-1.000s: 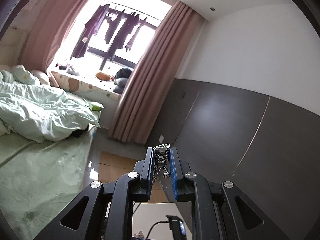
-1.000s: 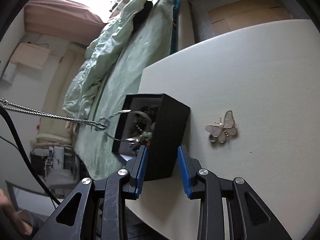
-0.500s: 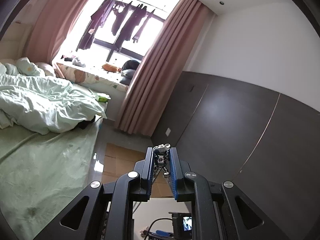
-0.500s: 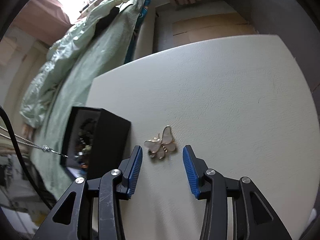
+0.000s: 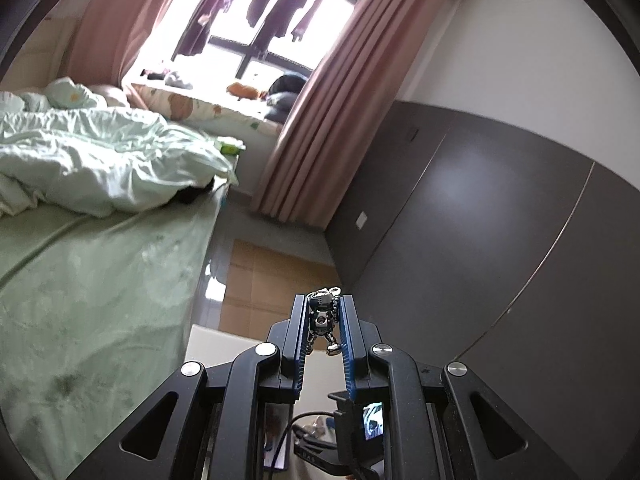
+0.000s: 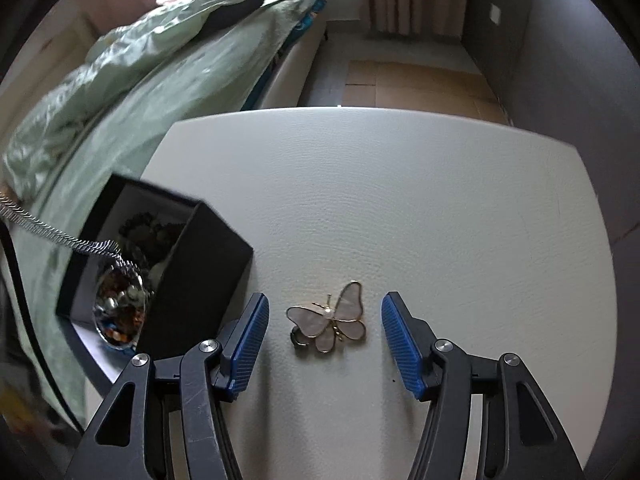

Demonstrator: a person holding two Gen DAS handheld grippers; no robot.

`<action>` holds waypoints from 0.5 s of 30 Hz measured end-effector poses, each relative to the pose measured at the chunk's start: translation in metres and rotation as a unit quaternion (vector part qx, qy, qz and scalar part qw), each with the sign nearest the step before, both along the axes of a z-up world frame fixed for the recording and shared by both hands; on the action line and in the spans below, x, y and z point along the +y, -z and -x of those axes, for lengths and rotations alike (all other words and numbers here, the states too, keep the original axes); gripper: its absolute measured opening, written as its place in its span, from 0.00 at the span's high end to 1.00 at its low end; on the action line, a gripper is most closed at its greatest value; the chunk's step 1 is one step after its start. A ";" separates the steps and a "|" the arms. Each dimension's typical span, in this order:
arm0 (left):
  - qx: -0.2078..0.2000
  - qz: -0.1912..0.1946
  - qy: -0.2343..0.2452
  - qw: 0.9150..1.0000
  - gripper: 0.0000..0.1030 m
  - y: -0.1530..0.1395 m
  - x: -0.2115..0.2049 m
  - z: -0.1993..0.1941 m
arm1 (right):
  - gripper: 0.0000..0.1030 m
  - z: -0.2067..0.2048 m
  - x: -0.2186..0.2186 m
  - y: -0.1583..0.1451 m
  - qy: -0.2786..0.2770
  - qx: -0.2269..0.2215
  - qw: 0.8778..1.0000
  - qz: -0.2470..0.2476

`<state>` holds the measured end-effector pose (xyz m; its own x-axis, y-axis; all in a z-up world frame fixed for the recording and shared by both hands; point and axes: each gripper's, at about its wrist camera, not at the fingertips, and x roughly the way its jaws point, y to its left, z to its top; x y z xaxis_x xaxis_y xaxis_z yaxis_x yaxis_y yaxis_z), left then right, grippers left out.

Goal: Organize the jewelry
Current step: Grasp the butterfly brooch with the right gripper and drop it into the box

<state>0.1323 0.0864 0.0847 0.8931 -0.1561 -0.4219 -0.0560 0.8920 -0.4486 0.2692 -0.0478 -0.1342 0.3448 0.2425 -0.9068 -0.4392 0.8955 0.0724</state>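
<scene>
Leftmost on the pale surface (image 6: 400, 200) stands one black box (image 6: 192, 280), open at the top and holding a heap of beads and trinkets too tangled to count. One silver chain (image 6: 48, 232) hangs slantwise over it, its end at the box's opening. Just right of the box lies one butterfly brooch (image 6: 332, 322), flat, gold-rimmed with four pearly wings, apart from the box. It sits between the two blue pads of the right claw (image 6: 324, 342), whose jaws are opening and touch nothing. Meanwhile the left claw (image 5: 323, 334) stands narrow, pinching one small metal robot charm (image 5: 323, 318) between its pads, with one bed (image 5: 100, 260) to its left.
</scene>
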 end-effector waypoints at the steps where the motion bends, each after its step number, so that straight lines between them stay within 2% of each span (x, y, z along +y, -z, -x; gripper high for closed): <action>1: 0.005 -0.001 0.001 1.000 0.85 0.003 0.000 -0.001 | 0.43 0.001 0.002 0.000 -0.004 -0.006 1.000 0.008; 3: 0.014 -0.001 0.002 1.000 0.85 0.009 0.000 -0.004 | 0.59 0.003 0.006 0.000 -0.009 -0.020 0.999 0.028; 4: 0.020 0.000 0.003 1.000 0.85 0.013 0.000 -0.007 | 0.60 0.003 0.006 0.000 -0.010 -0.022 0.999 0.032; 8: 0.040 -0.001 0.008 0.999 0.85 0.026 -0.003 -0.015 | 0.60 0.002 0.002 -0.002 -0.015 -0.011 1.000 0.017; 11: 0.058 -0.002 0.008 0.998 0.85 0.038 -0.003 -0.022 | 0.60 0.000 -0.006 -0.005 -0.010 0.012 1.000 -0.020; 15: 0.086 -0.010 0.010 0.996 0.84 0.053 -0.007 -0.030 | 0.60 -0.003 -0.014 -0.014 0.002 0.019 0.998 -0.055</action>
<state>0.1623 0.0796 0.0319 0.8048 -0.1630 -0.5707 -0.1129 0.9020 -0.4168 0.2727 -0.0614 -0.1203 0.3122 0.3391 -0.8875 -0.4299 0.8835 0.1863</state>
